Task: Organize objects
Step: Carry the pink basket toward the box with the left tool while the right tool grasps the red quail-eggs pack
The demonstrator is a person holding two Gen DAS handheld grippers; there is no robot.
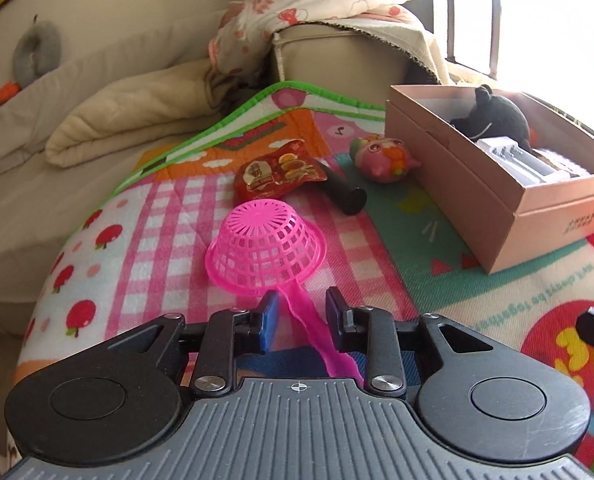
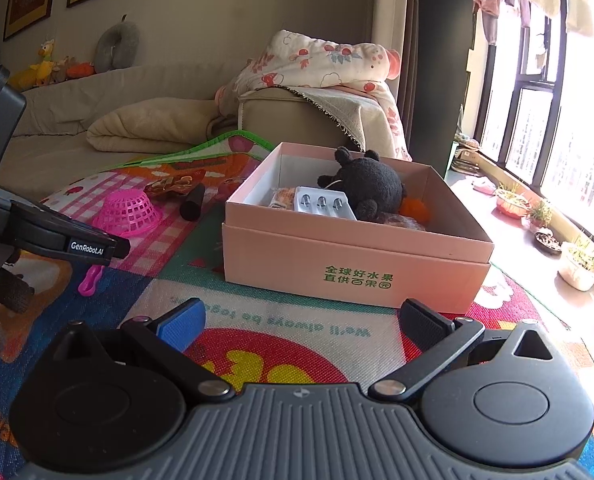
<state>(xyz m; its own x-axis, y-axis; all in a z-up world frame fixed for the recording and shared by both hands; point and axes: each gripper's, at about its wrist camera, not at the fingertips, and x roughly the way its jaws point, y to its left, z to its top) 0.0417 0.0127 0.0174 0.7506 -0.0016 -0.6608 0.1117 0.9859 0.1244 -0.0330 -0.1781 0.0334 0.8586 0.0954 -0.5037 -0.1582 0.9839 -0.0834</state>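
Both units unladen: left hand-held gripper (image 1: 302, 312) straddles the pink strainer (image 1: 263, 242) handle, jaws apart; right hand-held gripper (image 2: 303, 322) gapes, idle. On the mat (image 1: 169, 216): strainer, snack packet (image 1: 281, 172), black cylinder (image 1: 343, 194), pink toy (image 1: 383, 158). Pink box (image 2: 349, 268) partly filled.

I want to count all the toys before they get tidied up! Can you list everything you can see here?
Pink plastic mesh strainer: one, pink, upside down on the mat, handle between the left fingers.
Red snack packet: one, red, behind the strainer.
Black cylinder: one, black, beside the packet.
Pink round pig toy: one, pink, beside the box.
Pink cardboard box: one, pink, on the mat.
Black plush toy: one, black, in the box.
White plastic tray: one, white, in the box.
Colourful play mat: one, many colours, under everything.
Left gripper: open around the handle.
Right gripper: open, holding nothing.
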